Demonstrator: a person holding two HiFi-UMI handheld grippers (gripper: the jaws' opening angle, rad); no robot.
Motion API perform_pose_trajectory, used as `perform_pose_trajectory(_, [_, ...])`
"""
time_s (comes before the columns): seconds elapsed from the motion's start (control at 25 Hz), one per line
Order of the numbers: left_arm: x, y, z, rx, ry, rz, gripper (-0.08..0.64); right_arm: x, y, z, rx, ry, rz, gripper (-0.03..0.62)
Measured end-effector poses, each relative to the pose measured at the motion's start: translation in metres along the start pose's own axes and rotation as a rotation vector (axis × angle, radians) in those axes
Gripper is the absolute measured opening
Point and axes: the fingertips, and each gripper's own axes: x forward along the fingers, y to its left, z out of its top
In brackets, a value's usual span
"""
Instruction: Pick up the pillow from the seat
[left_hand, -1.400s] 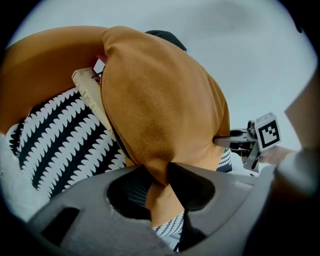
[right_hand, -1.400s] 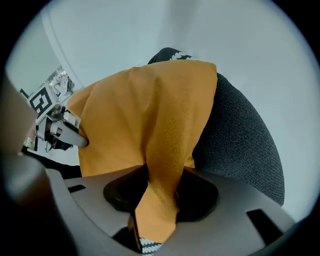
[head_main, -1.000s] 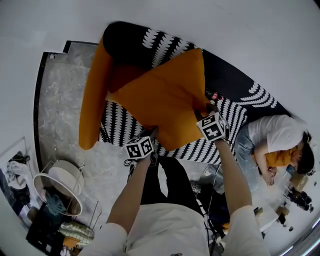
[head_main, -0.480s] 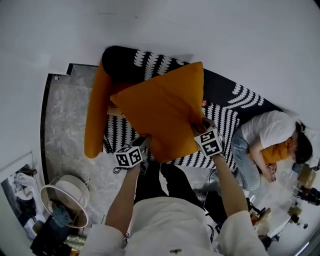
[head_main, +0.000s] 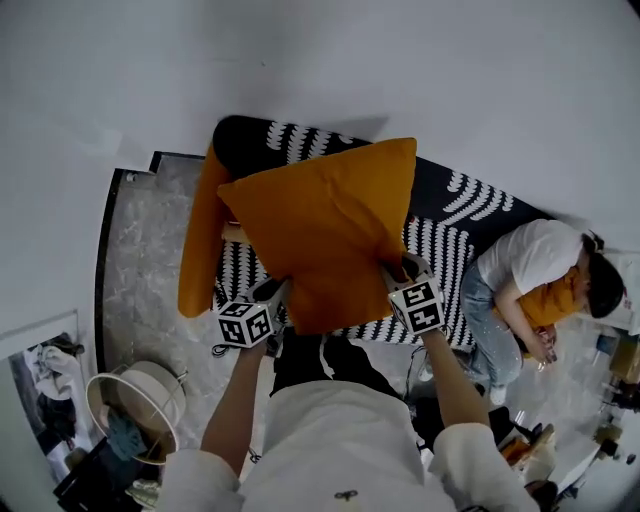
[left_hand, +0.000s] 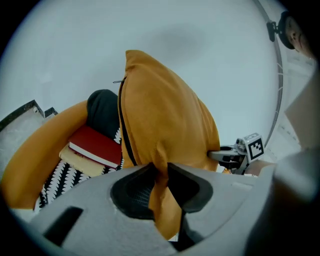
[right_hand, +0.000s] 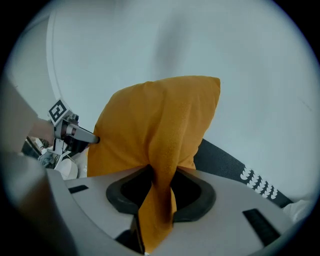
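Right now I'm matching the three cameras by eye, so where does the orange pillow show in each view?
Head view: orange pillow at centre, in front of the seat.
Left gripper view: centre, seen edge-on, rising from the bottom middle.
Right gripper view: centre, broad face showing.
Shared landmark: black seat with white pattern, low left in the left gripper view, low right in the right gripper view.

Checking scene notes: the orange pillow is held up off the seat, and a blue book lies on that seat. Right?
No: the book on the seat is red, not blue, per the left gripper view. The orange pillow is held up.
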Motion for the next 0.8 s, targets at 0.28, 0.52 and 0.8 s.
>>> perform_pose_trajectory(0.28, [-0.049, -0.061, 0.017, 0.11, -0.085, 0.016, 0.075, -0.072, 0.009, 0.001, 0.136, -0.185, -0.012, 0.118])
perform_pose_trajectory(0.52, [-0.08, -0.109, 0.014, 0.181, -0.152, 0.049, 0.066, -0.132, 0.017, -0.014, 0.204, -0.311, 0.016, 0.103])
perform_pose_trajectory(0.8, [-0.119, -0.154, -0.014, 0.218, -0.214, 0.1, 0.058, -0.177, 0.031, -0.034, 0.234, -0.389, 0.049, 0.092])
